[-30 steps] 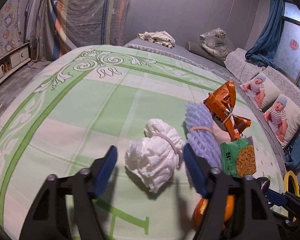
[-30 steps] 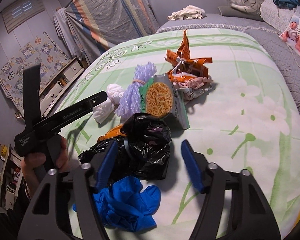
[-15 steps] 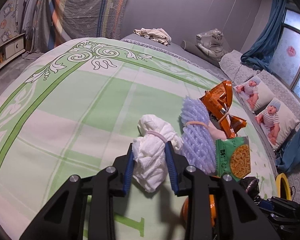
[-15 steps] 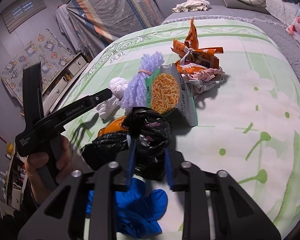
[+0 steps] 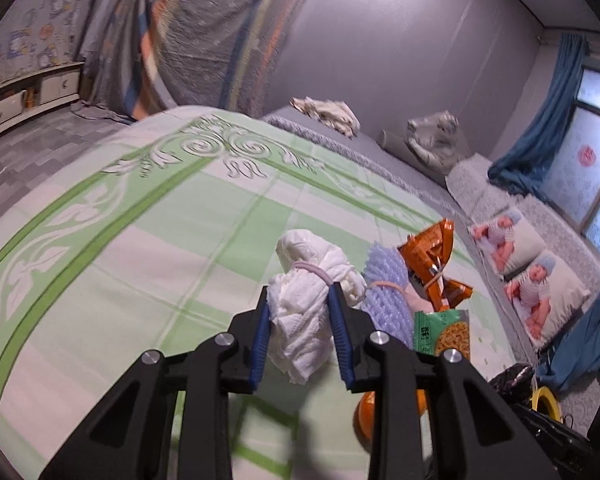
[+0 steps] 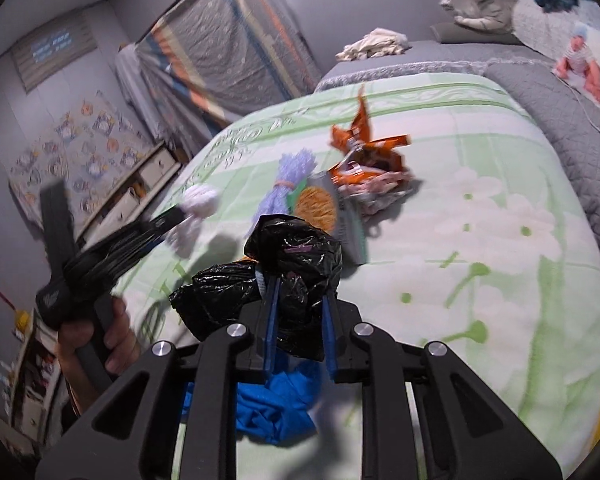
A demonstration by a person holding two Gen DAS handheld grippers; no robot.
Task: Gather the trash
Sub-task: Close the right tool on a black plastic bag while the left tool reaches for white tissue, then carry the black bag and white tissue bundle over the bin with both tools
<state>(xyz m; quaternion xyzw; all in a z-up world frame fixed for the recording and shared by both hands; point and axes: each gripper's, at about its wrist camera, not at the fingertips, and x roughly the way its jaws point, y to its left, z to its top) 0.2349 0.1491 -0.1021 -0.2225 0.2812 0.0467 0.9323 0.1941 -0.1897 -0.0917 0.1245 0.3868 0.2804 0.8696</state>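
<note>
My left gripper point(image 5: 300, 332) is shut on a white wad of tissue point(image 5: 308, 300) tied with a rubber band, lifted just off the green bedspread point(image 5: 140, 240). In the right wrist view that same wad of tissue point(image 6: 198, 208) hangs at the tip of the left gripper point(image 6: 176, 216), which a hand point(image 6: 100, 340) holds. My right gripper point(image 6: 298, 320) is shut on a crumpled black plastic bag point(image 6: 296, 256), raised above the bedspread point(image 6: 480, 260). Blue gloves point(image 6: 276, 412) lie under it.
Left on the bed are a purple mesh bundle point(image 5: 384, 296), an orange snack wrapper point(image 5: 432, 256), a green noodle packet point(image 5: 444, 328) and a pinkish wad point(image 6: 380, 188). Baby-print pillows point(image 5: 540, 288) and grey bedding lie to the right. A low cabinet point(image 5: 24, 92) stands at the left wall.
Both grippers closed from open: the left on the white tissue wad, the right on the black bag. Each then rose a little, lifting its piece off the bedspread.
</note>
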